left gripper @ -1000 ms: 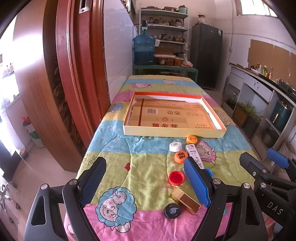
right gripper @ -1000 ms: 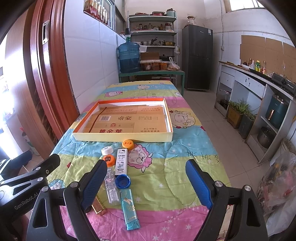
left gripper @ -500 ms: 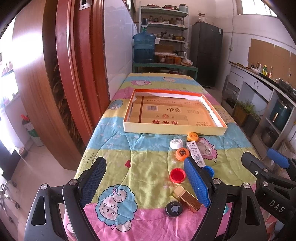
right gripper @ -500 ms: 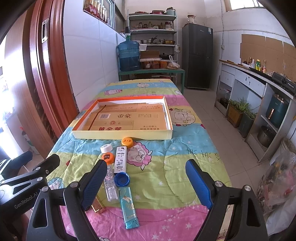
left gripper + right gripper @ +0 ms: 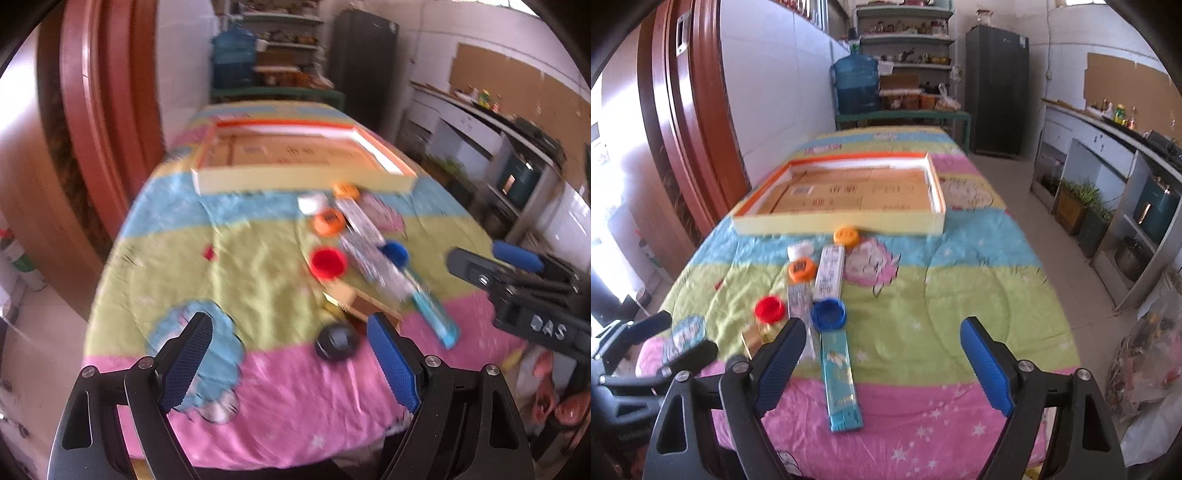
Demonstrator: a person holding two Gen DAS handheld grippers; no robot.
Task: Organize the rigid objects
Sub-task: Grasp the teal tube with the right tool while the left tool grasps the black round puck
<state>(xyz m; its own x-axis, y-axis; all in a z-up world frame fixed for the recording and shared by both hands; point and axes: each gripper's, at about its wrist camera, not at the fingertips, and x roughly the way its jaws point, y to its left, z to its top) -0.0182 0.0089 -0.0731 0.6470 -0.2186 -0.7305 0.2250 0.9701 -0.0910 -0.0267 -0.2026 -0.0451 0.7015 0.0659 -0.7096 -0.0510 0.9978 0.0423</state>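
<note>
A shallow cardboard box with an orange rim (image 5: 838,223) lies on the quilted table. In front of it lie an orange cap (image 5: 846,236), a white cap (image 5: 799,250), a white carton (image 5: 830,272), a clear bottle with an orange cap (image 5: 802,269), a red cap (image 5: 769,309), a blue cap (image 5: 828,314), a teal box (image 5: 840,376) and a gold box (image 5: 360,304). A black cap (image 5: 337,341) sits nearest my left gripper (image 5: 290,325), which hangs open above the quilt. My right gripper (image 5: 882,326) hovers over the near edge, its jaws closing slightly with nothing gripped.
A red-brown door frame (image 5: 683,129) stands close along the table's left side. Behind the table are a water jug (image 5: 855,85), shelves and a dark fridge (image 5: 997,92). On the right is a floor aisle with counters (image 5: 1108,147) and potted plants.
Both grippers have sunk toward the table and tipped downward, so the objects sit higher and larger in view. The left view is now blurred. No object has moved.
</note>
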